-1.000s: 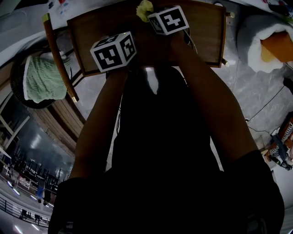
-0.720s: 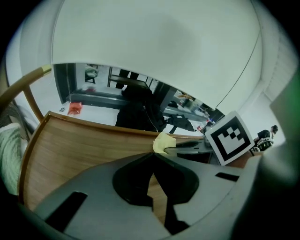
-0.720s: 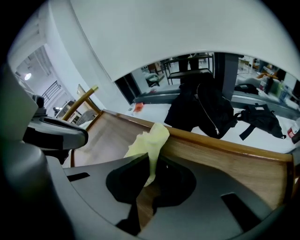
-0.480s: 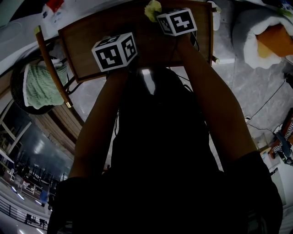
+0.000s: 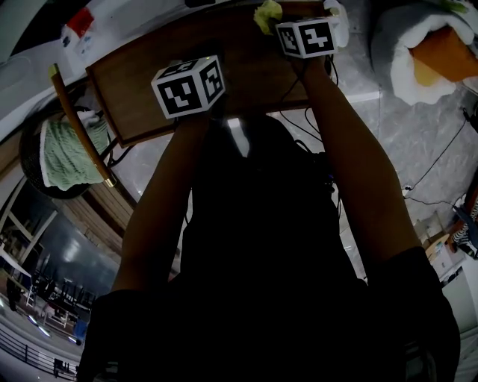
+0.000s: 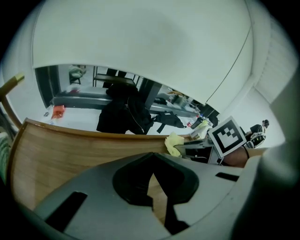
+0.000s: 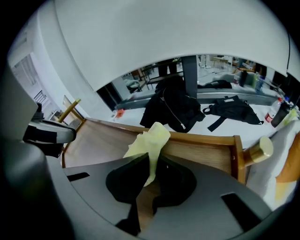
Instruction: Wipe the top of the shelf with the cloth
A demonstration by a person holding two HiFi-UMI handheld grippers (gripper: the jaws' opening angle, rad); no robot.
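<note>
The brown wooden shelf top [image 5: 149,82] runs across the top of the head view. A pale yellow cloth [image 5: 267,13] lies at its far edge, with my right gripper [image 5: 306,37] shut on it. In the right gripper view the cloth [image 7: 151,140] sticks up from between the jaws, over the shelf top [image 7: 101,140] near its right end rail. My left gripper [image 5: 188,86] hovers over the middle of the shelf, apart from the cloth. In the left gripper view its jaws [image 6: 152,164] are together with nothing between them, and the cloth [image 6: 174,143] shows ahead to the right.
A dark basket holding a green cloth [image 5: 63,145] and a slanted wooden pole [image 5: 78,123] stand left of the shelf. A white padded thing with orange inside [image 5: 426,52] lies on the right. Black jackets [image 7: 173,108] lie beyond the shelf. A round wooden post [image 7: 260,149] caps its right corner.
My right gripper has carried the yellow cloth rightward along the shelf's far edge, toward its right end. My left gripper has stayed over the middle.
</note>
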